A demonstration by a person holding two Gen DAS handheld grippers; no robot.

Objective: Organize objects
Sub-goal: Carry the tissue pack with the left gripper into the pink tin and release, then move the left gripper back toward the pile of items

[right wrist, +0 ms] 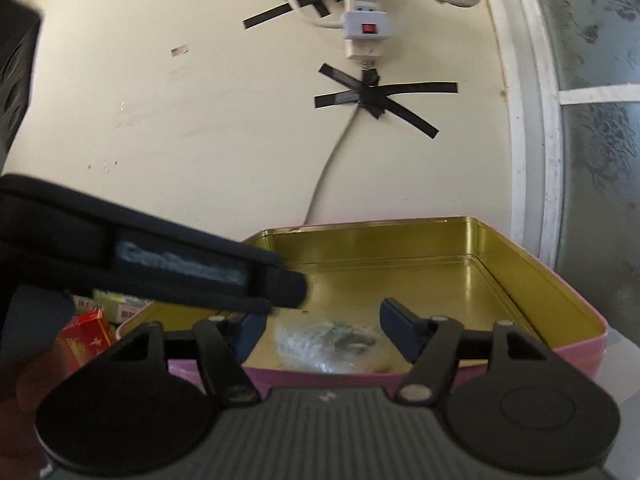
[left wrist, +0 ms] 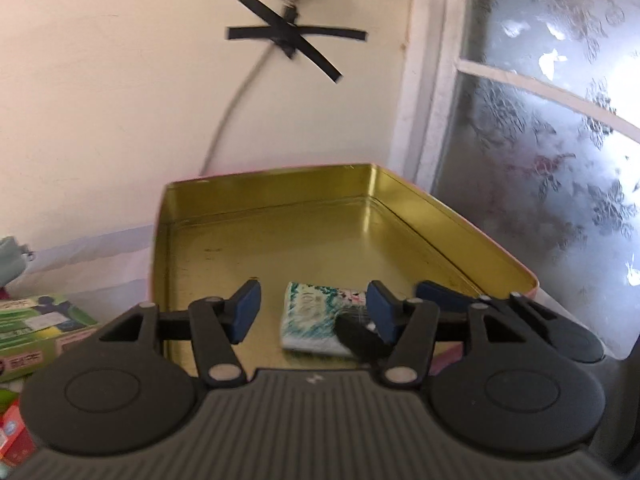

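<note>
Tin: my open metal tin [left wrist: 472, 236] [right wrist: 560, 292], gold inside and pink outside, sat against the cream wall beside the frosted window [left wrist: 560, 140] [right wrist: 600, 120].
Packet: a small green-and-white printed packet [left wrist: 310, 322] lay flat on the tin's floor near the front wall; in the right wrist view it showed only as a blur [right wrist: 320, 342].
Left gripper: my left gripper [left wrist: 312, 312] hung over the front of the tin with its blue-padded jaws spread wide, the packet lying between them and neither pad touching it; it gripped nothing.
Right gripper: my right gripper [right wrist: 324, 326] was also spread wide and gripped nothing, its jaws poised above the tin's pink front wall, the blurred packet between and beyond them.
Crossing: in the left wrist view, the blue pads of my right gripper [left wrist: 436, 294] appeared just right of my own right finger; in the right wrist view, the dark body of my left gripper [right wrist: 160, 264] cut across from the left.
Boxes: a green carton [left wrist: 36, 328] and a red box [right wrist: 86, 338] stood left of the tin.
Wall: a white power strip [right wrist: 364, 12] hung above, its cable fixed with crossed black tape [left wrist: 294, 44] [right wrist: 376, 98].
</note>
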